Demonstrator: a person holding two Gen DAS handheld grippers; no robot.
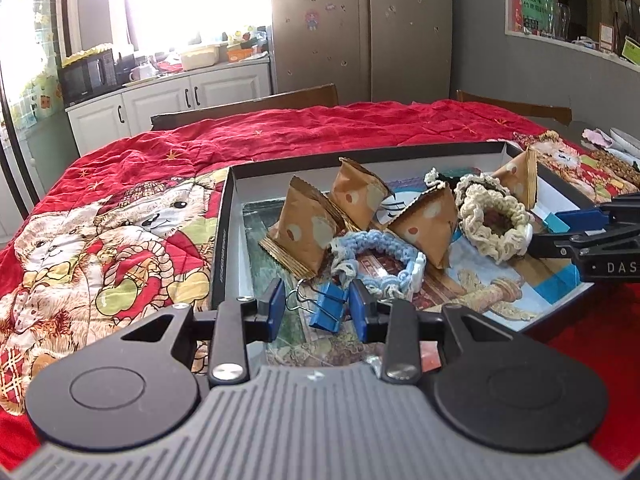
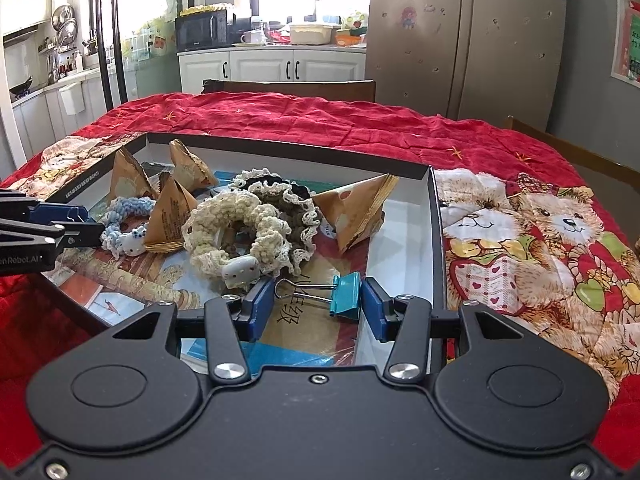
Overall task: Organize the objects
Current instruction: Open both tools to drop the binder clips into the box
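Note:
A black-rimmed shallow box (image 1: 224, 216) (image 2: 436, 240) lies on the red quilt. It holds brown triangular snack packets (image 1: 304, 232) (image 2: 360, 208), a blue crochet scrunchie (image 1: 376, 256) (image 2: 124, 220), a cream scrunchie (image 1: 492, 216) (image 2: 236, 232) and a dark scrunchie (image 2: 292, 208). My left gripper (image 1: 318, 312) is open around a blue binder clip (image 1: 326, 308). My right gripper (image 2: 316, 306) is open around a teal binder clip (image 2: 346, 296). Each gripper shows in the other view, the right one (image 1: 560, 226) and the left one (image 2: 76, 220).
The red quilt (image 1: 120, 216) with teddy bears covers the table. Wooden chair backs (image 2: 288, 88) stand at the far side. Kitchen cabinets and a fridge (image 2: 464, 40) are behind. Small items (image 1: 616, 148) lie at the table's far right.

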